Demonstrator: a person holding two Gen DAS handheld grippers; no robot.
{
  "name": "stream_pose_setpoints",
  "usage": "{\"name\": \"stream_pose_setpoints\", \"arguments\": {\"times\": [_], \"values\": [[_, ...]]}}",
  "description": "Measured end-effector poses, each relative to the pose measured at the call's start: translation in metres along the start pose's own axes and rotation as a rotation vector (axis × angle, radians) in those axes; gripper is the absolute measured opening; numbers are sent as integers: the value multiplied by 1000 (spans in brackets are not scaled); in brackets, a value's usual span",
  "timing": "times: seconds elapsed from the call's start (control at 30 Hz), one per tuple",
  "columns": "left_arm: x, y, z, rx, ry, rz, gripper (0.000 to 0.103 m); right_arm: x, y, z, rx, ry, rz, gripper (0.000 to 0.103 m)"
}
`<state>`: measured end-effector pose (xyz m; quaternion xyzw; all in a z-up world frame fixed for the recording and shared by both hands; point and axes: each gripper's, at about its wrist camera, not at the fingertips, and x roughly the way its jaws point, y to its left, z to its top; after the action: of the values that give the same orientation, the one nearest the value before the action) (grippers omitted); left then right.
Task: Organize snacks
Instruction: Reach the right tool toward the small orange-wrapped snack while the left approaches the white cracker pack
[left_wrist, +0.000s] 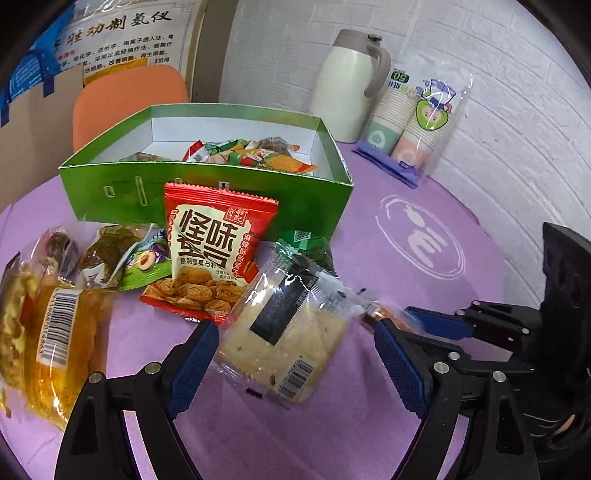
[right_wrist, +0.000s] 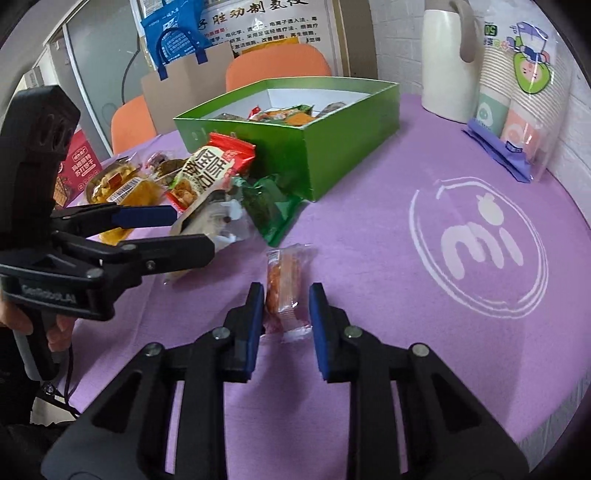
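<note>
A small orange snack packet lies on the purple tablecloth, and my right gripper is shut on it, one blue pad against each side. My left gripper stands open astride a clear cracker packet, with its pads off the wrapper. In the right wrist view the left gripper reaches in from the left over that cracker packet. Behind stand a red nut bag, a dark green packet and the open green box holding several snacks.
More snacks lie at the left: a yellow cake pack and a plum packet. A cream jug and a sleeve of paper cups stand by the white brick wall. An orange chair is behind the box.
</note>
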<state>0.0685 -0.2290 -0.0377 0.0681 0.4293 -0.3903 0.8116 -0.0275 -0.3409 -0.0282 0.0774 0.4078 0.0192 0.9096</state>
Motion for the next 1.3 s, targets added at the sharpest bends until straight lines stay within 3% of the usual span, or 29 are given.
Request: {"name": "stream_pose_setpoints", "arguments": {"times": [0.17,0.43,0.6,0.93,1.3], "values": [[13,3,-4,-20,46,34,88,-8,-8,-3,24,-10,2,27],[-3,-4,-27,-4,79,98,85,-1,-1,-6,5,4,29,27],[-19,-4,-38,-51,92,52,85,1,1,-7,2,6,34,28],[3,-24,-9,185,114,25,86,-2,-5,-6,29,6,34,30],[8,-26,-21,247,118,66,86,2,-5,-5,31,10,45,35]]}}
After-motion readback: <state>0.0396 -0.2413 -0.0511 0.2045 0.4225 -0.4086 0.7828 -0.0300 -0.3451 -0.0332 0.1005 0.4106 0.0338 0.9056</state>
